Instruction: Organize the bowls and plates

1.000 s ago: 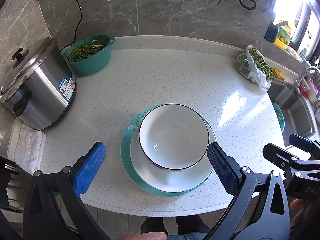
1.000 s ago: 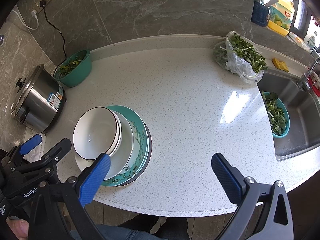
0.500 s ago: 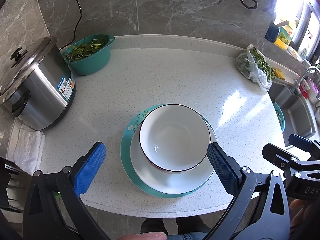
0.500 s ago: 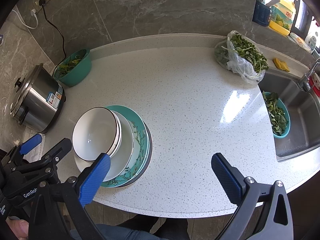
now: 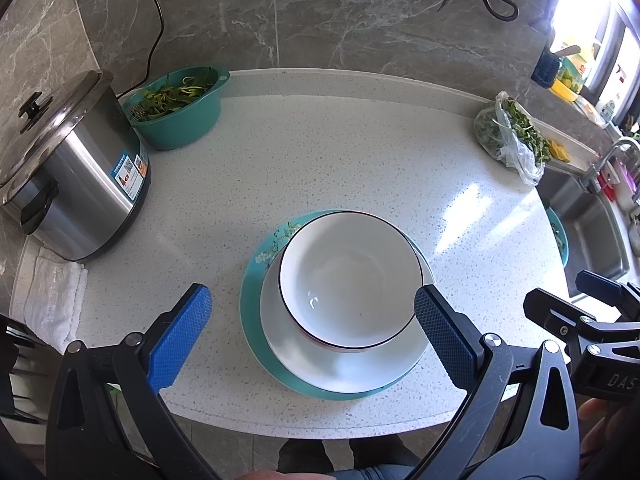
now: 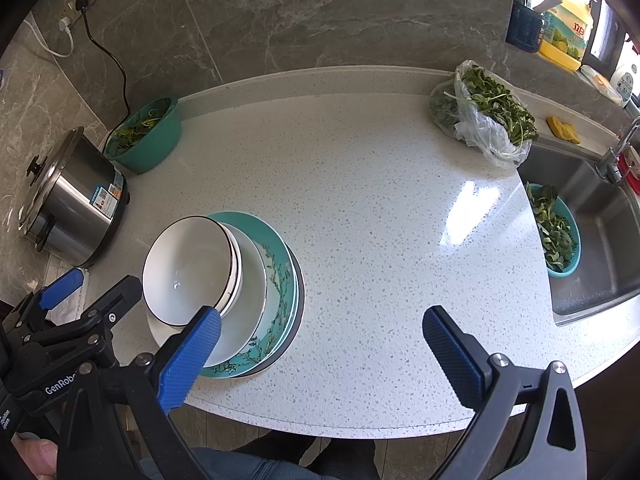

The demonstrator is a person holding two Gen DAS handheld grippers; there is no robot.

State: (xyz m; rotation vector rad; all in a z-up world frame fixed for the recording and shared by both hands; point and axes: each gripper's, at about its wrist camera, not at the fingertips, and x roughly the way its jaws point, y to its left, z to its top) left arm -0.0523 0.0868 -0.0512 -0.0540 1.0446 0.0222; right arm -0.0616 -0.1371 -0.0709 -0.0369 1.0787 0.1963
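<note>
Left claw (image 5: 312, 332) spread wide, empty, hovering over the near counter edge w/ the stack between its blue pads. Right claw (image 6: 320, 344) also spread, holding nothing, over bare counter (image 6: 380, 208) just right of the stack. White bowl (image 5: 350, 280) w/ dark rim sits on a white plate (image 5: 352, 368), on a teal plate (image 5: 250, 320), near edge, left of centre. Steel cooker (image 5: 72, 184) far left, teal bowl of greens (image 5: 180, 108) behind it. Bag of greens (image 6: 484, 120) far right, by the sink (image 6: 592, 216).
</note>
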